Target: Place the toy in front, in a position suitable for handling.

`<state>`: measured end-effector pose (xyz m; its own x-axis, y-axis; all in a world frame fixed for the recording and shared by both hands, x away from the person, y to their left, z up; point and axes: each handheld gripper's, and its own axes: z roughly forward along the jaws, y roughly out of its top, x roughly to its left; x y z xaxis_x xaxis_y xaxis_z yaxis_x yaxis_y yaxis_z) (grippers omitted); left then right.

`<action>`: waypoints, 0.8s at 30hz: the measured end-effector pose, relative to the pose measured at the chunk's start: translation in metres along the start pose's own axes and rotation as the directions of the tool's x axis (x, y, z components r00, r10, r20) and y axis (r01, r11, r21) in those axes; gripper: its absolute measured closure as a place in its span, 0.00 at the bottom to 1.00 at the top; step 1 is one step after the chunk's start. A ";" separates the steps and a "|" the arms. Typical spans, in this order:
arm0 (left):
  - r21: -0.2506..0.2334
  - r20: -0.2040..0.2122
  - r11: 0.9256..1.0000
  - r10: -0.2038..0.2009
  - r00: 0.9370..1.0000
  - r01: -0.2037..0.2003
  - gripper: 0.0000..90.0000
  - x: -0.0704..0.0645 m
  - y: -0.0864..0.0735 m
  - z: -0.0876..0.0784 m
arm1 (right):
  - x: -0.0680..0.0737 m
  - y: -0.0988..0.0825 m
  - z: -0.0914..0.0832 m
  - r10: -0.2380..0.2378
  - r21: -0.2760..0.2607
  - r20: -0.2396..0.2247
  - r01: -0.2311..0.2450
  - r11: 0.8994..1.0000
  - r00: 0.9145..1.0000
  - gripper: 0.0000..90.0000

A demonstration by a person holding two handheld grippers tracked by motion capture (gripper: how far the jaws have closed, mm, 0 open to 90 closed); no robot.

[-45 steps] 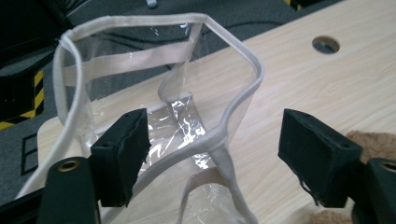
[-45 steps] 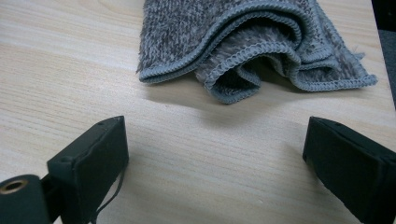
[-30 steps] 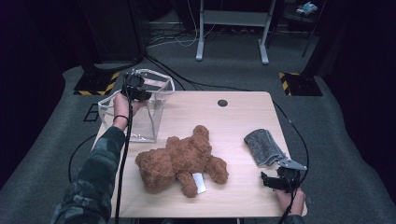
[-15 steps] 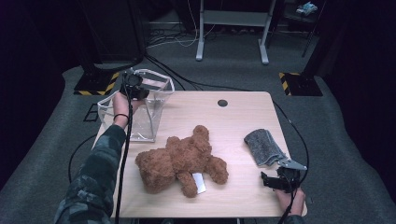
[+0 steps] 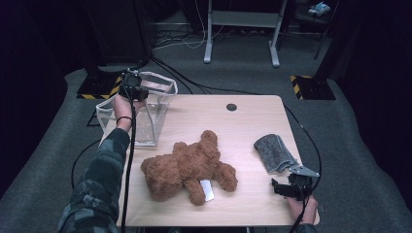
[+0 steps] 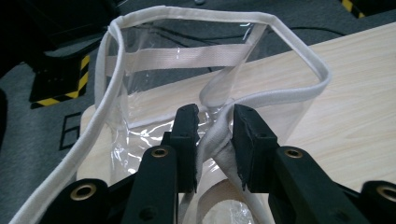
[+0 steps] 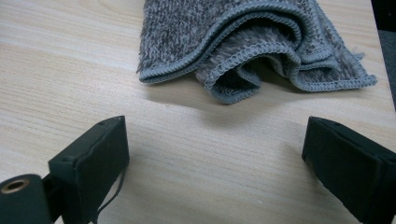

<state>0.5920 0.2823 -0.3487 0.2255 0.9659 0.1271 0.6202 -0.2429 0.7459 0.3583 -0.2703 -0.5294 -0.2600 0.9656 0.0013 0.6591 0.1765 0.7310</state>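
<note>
A clear plastic bag (image 5: 156, 112) with white fabric trim stands at the table's far left corner. My left gripper (image 5: 132, 90) holds it at the top edge. In the left gripper view the jaws (image 6: 215, 116) pinch the bag's bunched white rim and strap (image 6: 218, 135), and the rest of the rim (image 6: 299, 42) loops open beyond them. A brown teddy bear (image 5: 187, 165) lies on its side mid-table. A folded grey cloth (image 5: 274, 153) lies at the right. My right gripper (image 5: 287, 188) rests just in front of that cloth (image 7: 252, 37), its jaws (image 7: 215, 140) wide open and empty.
The wooden table (image 5: 243, 121) has a small black round disc (image 5: 231, 107) near its far edge. A white tag (image 5: 207, 190) sticks out from the bear. Metal stand legs (image 5: 240, 29) and yellow-black striped floor bases (image 5: 311, 87) lie beyond the table.
</note>
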 end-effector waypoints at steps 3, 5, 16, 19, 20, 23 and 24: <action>0.002 -0.020 1.000 -0.005 1.000 0.005 0.78 0.001 -0.001 0.002 | 0.000 0.000 0.000 0.000 0.000 0.000 0.000 1.000 1.000 0.07; 0.003 -0.038 1.000 0.001 0.999 0.000 0.78 0.003 -0.001 0.003 | 0.000 0.000 0.000 0.000 0.000 0.000 0.000 1.000 1.000 0.07; 0.003 -0.057 0.999 0.035 0.998 -0.035 0.64 -0.011 -0.006 0.002 | 0.000 0.000 0.000 0.001 -0.001 -0.001 -0.001 1.000 1.000 0.08; -0.016 -0.049 1.000 0.020 0.999 -0.021 0.49 -0.013 -0.009 -0.004 | 0.000 0.000 0.000 -0.001 0.000 0.000 0.001 1.000 1.000 0.08; -0.027 -0.048 0.999 0.020 0.999 -0.022 0.49 -0.014 -0.011 -0.008 | 0.000 0.000 0.000 0.000 -0.001 -0.001 0.000 1.000 1.000 0.08; -0.071 -0.010 0.997 -0.009 1.000 0.009 0.36 -0.015 -0.021 -0.024 | 0.000 0.000 0.000 0.000 0.000 0.000 0.000 1.000 1.000 0.08; -0.078 -0.011 0.997 -0.004 1.000 0.004 0.35 -0.016 -0.023 -0.029 | 0.000 0.000 0.000 0.000 0.000 0.000 0.000 1.000 1.000 0.08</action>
<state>0.5523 0.2752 -0.3493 0.2142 0.9679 0.1311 0.5608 -0.2318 0.7948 0.3579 -0.2700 -0.5293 -0.2602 0.9656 0.0009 0.6592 0.1769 0.7309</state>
